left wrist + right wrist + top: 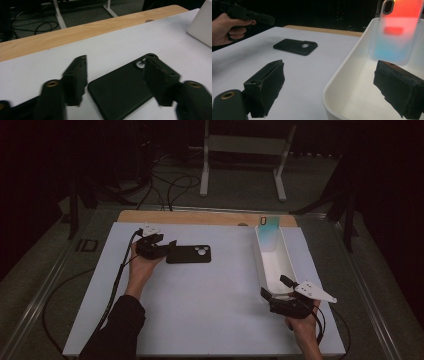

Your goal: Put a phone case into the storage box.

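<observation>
A black phone case [189, 254] lies flat on the white board [210, 295], left of centre. My left gripper [167, 247] is at its left end; in the left gripper view the gripper [116, 75] is open with the black case [120, 92] on the board between the jaws, untouched. A white tray [264, 270] stands on the right, and a translucent red-to-blue phone case [267, 234] leans upright at its far end. My right gripper [332, 87] is open astride the tray's left wall [342, 72], one jaw inside and one outside. The colourful case [397, 32] stands ahead of it.
The wooden table edge [200, 217] runs along the back of the board. Cables [170, 185] and a white stand [245, 150] are on the floor beyond. In the right gripper view, the other hand [227, 27] with its gripper shows at far left.
</observation>
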